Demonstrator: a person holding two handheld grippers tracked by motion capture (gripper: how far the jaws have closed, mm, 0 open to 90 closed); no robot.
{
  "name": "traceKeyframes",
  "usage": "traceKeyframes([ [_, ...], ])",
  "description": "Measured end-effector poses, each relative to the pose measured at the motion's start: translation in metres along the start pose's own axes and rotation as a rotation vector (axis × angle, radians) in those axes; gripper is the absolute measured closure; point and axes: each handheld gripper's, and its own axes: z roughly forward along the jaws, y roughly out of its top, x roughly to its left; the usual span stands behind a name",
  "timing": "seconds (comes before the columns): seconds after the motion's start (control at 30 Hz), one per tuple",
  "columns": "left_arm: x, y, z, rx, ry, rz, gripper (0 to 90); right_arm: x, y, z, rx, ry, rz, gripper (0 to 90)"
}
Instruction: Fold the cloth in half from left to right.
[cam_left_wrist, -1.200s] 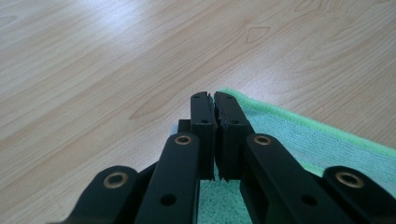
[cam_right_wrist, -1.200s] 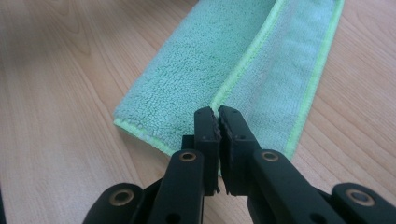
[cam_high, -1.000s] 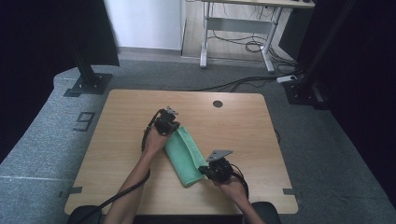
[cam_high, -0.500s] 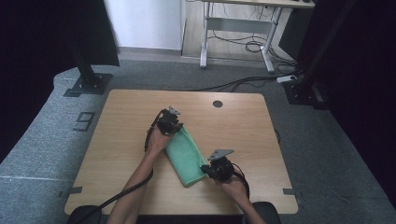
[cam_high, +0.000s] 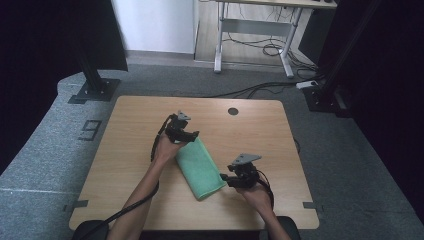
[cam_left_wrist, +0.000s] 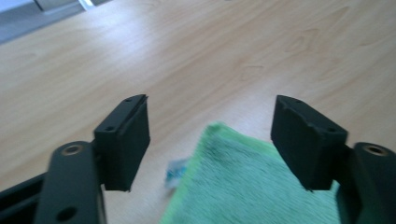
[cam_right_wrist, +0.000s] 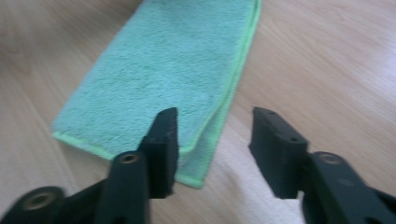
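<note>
Green terry cloth, folded into a long rectangle, is the towel (cam_high: 199, 167) that lies flat on your wooden table (cam_high: 125, 150), running on a diagonal from upper left to lower right in the high view.

Your left gripper (cam_high: 186, 136) sits at the towel's far end. In the left gripper view its jaws have just been opening and stand wide apart; the towel's corner (cam_left_wrist: 243, 186) lies on the table between and below them, with neither pad pressing on it, so the cloth is released. A small white label (cam_left_wrist: 175, 171) pokes out at the towel's edge beside the left jaw.

Your right gripper (cam_high: 231, 178) sits at the towel's near end, just beside its right edge. In the right gripper view its jaws have likewise just been opening; the gap between them shows bare wood, while the left jaw stands over the towel's folded corner (cam_right_wrist: 201, 140). No pad clamps the cloth, so this gripper also holds nothing.

Both of your forearms enter from the bottom of the high view, one to each end of the towel.
</note>
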Motion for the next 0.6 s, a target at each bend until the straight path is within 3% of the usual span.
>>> traceKeyframes([
  [0.1,-0.001,-0.007,-0.006,0.001,-0.015,-0.019,21.4,-0.004,0.001,0.003,0.007,-0.020,0.004,40.0],
  [0.23,-0.004,-0.019,-0.014,0.019,0.002,-0.013,14.7,-0.007,0.003,0.014,0.008,-0.006,-0.001,30.9],
  [0.37,-0.009,-0.032,-0.025,0.025,0.007,0.002,14.3,-0.008,0.005,0.020,0.019,-0.003,-0.022,29.4],
  [0.5,-0.015,-0.050,-0.036,0.023,0.018,0.006,14.3,-0.009,0.005,0.030,0.072,-0.018,-0.067,29.3],
  [0.6,-0.019,-0.062,-0.042,0.028,0.033,0.011,14.2,-0.010,0.003,0.032,0.087,-0.025,-0.070,29.3],
])
